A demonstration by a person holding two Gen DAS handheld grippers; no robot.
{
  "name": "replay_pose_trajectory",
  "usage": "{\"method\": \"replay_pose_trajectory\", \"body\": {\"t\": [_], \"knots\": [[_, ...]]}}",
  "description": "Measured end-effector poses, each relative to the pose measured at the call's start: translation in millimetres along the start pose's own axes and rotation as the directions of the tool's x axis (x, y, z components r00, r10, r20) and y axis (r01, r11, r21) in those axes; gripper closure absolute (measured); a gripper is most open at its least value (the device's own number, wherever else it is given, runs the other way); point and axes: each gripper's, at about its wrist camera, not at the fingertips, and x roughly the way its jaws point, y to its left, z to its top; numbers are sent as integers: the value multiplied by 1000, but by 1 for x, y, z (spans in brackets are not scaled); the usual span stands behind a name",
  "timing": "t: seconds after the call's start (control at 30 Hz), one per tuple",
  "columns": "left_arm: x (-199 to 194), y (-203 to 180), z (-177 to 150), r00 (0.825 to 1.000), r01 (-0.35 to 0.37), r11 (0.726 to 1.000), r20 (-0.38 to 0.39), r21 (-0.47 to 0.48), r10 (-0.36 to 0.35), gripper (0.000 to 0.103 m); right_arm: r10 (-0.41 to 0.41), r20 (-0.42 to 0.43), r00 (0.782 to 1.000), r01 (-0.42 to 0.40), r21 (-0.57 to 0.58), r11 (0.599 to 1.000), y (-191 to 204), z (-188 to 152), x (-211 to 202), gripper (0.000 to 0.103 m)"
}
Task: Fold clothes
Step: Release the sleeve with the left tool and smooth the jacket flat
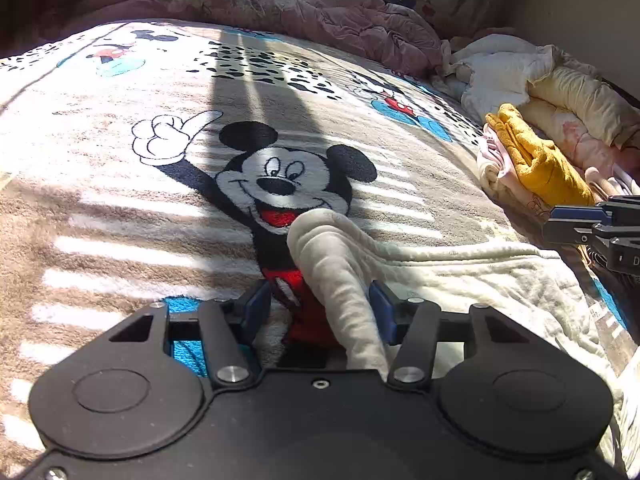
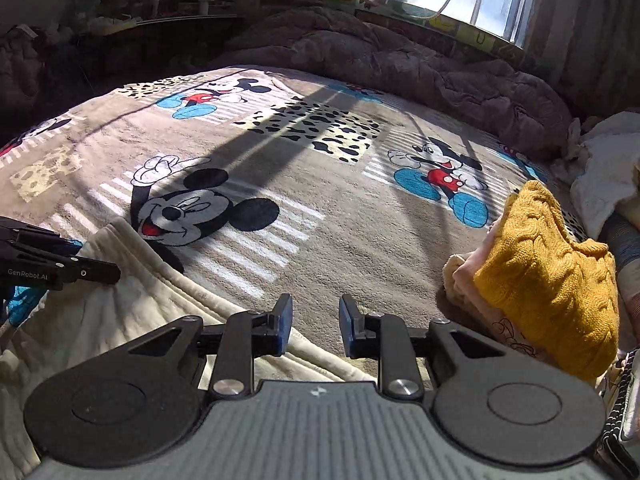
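Lying spread on the Mickey blanket [image 2: 320, 216] for folding, cream garment [image 1: 460, 280] with bunched edge between left gripper [image 1: 320, 308] fingers, seemingly parted; right gripper [image 2: 315, 326] agape, empty.

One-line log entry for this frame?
left gripper: open around cream garment fold | right gripper: open, empty | yellow sweater: on pile

Black hand-held gripper [image 2: 311, 326], blue pads (white "GenRobot.AI" lettering)
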Motion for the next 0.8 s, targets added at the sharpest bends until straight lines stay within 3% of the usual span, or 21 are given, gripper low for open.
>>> {"method": "replay_pose_trajectory", "body": {"t": [0.1,0.17,0.2,0.3,0.37,0.4,0.43,0.5,0.67,0.73,0.8], "knots": [[-20,-8,6,996,-45,996,83,74,38,49,45,-39,998,-48,-84,995,33,-10,19,78],[-34,-15,10,987,-79,989,146,128,60,57,84,-66,994,-89,-69,994,43,-18,35,78],[-36,-18,11,989,-60,987,142,149,39,63,89,-80,993,-93,-50,994,44,-22,43,77],[-31,-25,8,995,71,978,60,196,-84,64,106,-59,993,-103,40,994,39,-27,48,75],[-10,-24,-2,1000,-7,975,-4,223,8,65,114,-35,993,-110,87,990,36,-28,46,74],[2,-23,-8,996,-65,969,-35,240,76,72,114,-19,993,-111,95,989,34,-28,42,74],[5,-21,-9,995,-83,970,-41,228,95,72,110,-8,994,-109,96,989,32,-28,36,74],[-7,-17,-2,998,-61,982,-6,180,63,73,100,11,995,-101,92,991,25,-29,24,74],[-32,1,11,996,62,997,67,45,-65,74,44,65,997,-54,168,984,-17,-44,1,71],[-21,9,10,996,84,996,36,-13,-84,74,21,87,996,-45,273,961,-42,-55,1,71],[1,9,4,998,36,999,-48,-23,-37,74,24,74,997,-52,403,914,-67,-68,12,71]]}}
